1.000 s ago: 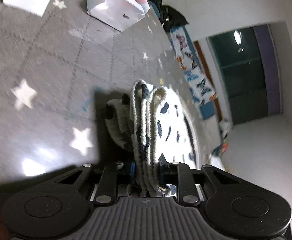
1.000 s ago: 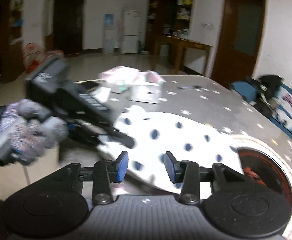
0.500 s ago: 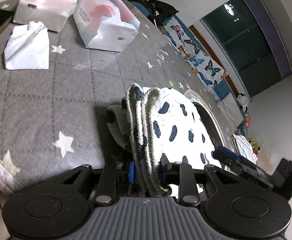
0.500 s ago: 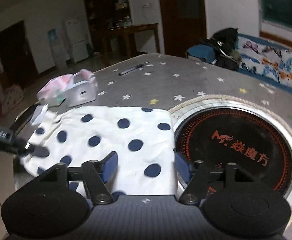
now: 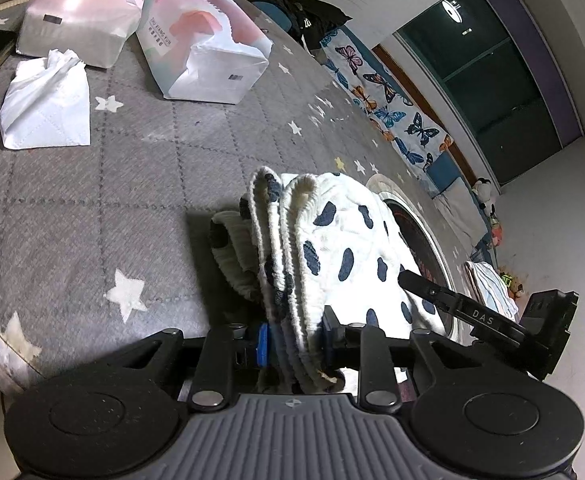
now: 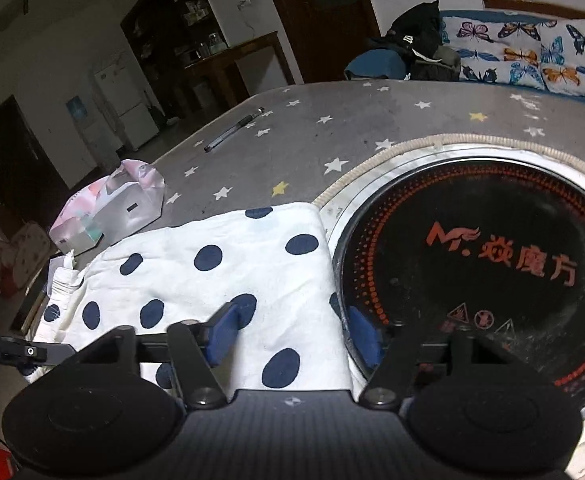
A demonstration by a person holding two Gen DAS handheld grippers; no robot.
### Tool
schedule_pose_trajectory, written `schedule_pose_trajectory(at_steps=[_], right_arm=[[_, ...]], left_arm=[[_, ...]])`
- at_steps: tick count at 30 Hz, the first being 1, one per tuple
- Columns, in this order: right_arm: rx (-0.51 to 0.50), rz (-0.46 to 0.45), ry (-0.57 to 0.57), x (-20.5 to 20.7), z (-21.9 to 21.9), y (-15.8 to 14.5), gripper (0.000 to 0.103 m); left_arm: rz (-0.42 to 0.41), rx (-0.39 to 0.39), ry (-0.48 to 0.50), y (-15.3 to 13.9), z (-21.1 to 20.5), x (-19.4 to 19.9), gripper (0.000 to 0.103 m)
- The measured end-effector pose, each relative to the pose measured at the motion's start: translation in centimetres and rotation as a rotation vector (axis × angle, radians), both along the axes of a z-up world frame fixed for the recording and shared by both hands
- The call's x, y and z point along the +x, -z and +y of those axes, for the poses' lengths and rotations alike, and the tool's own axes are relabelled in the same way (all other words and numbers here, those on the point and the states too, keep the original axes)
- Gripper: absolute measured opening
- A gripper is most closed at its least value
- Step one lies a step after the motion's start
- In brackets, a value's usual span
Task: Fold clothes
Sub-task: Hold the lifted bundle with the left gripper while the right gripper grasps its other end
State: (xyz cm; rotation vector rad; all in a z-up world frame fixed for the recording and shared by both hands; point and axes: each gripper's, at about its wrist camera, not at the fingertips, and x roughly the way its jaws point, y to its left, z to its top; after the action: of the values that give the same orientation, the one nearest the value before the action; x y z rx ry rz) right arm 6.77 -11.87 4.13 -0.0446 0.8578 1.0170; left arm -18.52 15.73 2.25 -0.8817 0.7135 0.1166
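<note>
On the star-print table (image 5: pixel 92 184), our left gripper (image 5: pixel 292 340) clamps the polka-dot garment's (image 5: pixel 332 240) bunched edge. Our right gripper's (image 6: pixel 292 332) jaws are closing, straddling the cloth's edge without pressing it.

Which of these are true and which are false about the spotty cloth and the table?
1. The left gripper is shut on the bunched edge of the spotty cloth. True.
2. The right gripper squeezes the cloth tightly. False: its jaws are closing, and the cloth lies between them unpinched.
3. The cloth has red stripes. False: it is white with dark blue dots.
4. A pen lies on the starry table cover. True.
5. The round black cooktop is beside the cloth. True.
</note>
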Motion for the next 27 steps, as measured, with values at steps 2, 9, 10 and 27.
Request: schedule_pose_trajectory(at_steps=[2, 9, 10, 27], right_arm=[[0.011, 0.014, 0.001, 0.0, -0.1, 0.1, 0.049], [0.058, 0.026, 0.022, -0.7, -1.2, -0.7, 0.010], [0.067, 0.026, 0.029, -0.8, -1.4, -0.8, 0.009], [0.115, -0.090, 0.239, -1.7, -12.5, -3.9, 0.007]], left_arm=[[0.001, 0.006, 0.001, 0.0, 0.0, 0.2, 0.029], [0.006, 0.046, 0.014, -0.6, -0.4, 0.8, 0.026], [0.007, 0.057, 0.018, -0.7, -0.5, 0.9, 0.026], [-0.038, 0.156, 0.267, -3.8, -8.7, 9.7, 0.026]])
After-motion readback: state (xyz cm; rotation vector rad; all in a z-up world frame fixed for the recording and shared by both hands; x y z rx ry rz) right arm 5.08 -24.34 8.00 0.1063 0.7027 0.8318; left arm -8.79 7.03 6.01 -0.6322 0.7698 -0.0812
